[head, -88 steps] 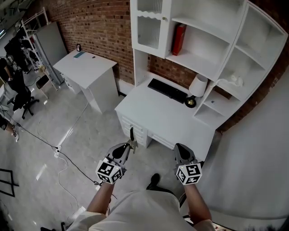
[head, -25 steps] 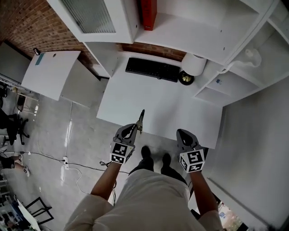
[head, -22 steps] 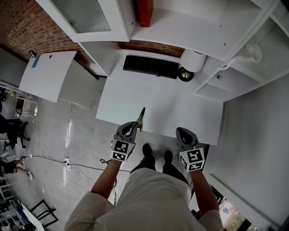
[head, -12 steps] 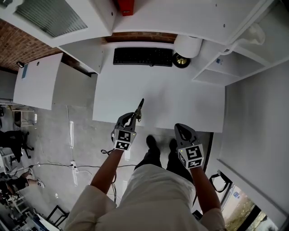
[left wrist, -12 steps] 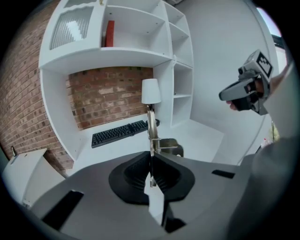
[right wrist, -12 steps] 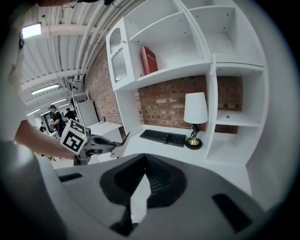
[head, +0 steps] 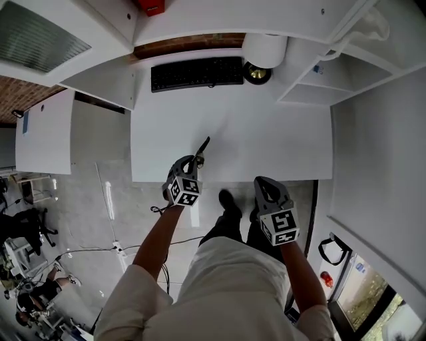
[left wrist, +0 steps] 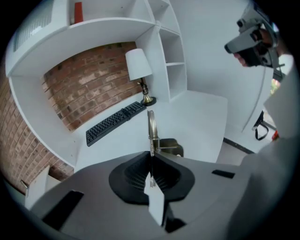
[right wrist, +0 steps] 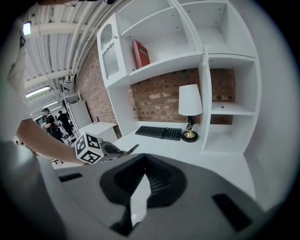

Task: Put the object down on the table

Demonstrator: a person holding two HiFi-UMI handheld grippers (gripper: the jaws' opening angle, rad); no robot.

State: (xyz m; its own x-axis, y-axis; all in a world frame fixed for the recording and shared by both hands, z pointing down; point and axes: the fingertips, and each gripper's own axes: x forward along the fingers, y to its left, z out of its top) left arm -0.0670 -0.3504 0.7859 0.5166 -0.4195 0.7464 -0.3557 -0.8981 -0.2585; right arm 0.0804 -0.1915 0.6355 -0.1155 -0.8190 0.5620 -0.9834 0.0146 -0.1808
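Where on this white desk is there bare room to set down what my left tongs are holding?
Nearly the whole desk is bare: the wide stretch from the keyboard forward to the front edge, and the right side up to the shelf unit. Only the back edge is crowded, by keyboard and lamp.

Above the table (head: pixel 266 133), the red book (head: pixel 152 6) is cut off at the top edge. Over the table's front, the metal object (head: pixel 202 148) hides its rear inside the left gripper (head: pixel 193 162).
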